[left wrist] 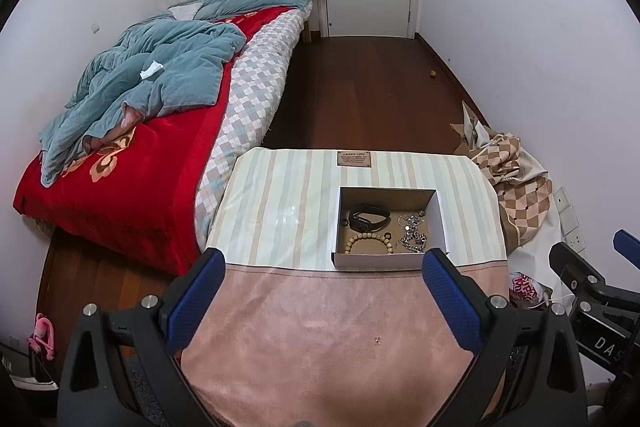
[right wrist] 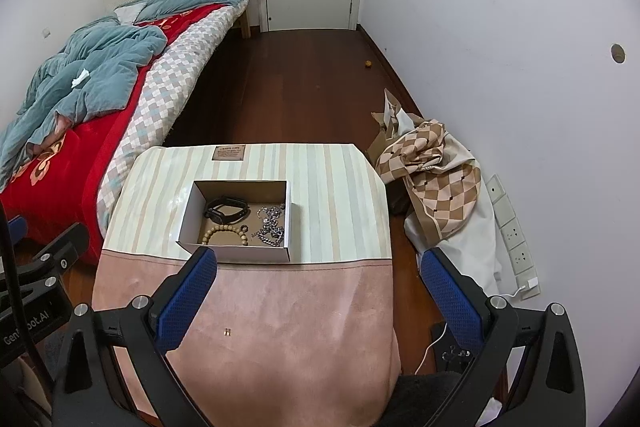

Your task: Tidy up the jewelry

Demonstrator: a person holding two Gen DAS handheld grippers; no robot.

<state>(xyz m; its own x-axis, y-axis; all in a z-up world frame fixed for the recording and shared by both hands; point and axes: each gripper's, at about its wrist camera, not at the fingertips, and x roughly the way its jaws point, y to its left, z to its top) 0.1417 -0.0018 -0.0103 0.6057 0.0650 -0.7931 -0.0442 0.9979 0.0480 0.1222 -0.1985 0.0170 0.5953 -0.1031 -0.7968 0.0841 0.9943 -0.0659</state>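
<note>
An open white cardboard box stands on the striped part of the table cloth. Inside lie a black watch band, a wooden bead bracelet, a small black ring and a heap of silver chains. A tiny metal piece lies on the pink cloth. My left gripper is open and empty, just short of the box. My right gripper is open and empty, to the right of the box.
The table has a striped far half and a pink near half. A bed with red and blue covers stands at the left. A checkered cloth heap and wall sockets are at the right.
</note>
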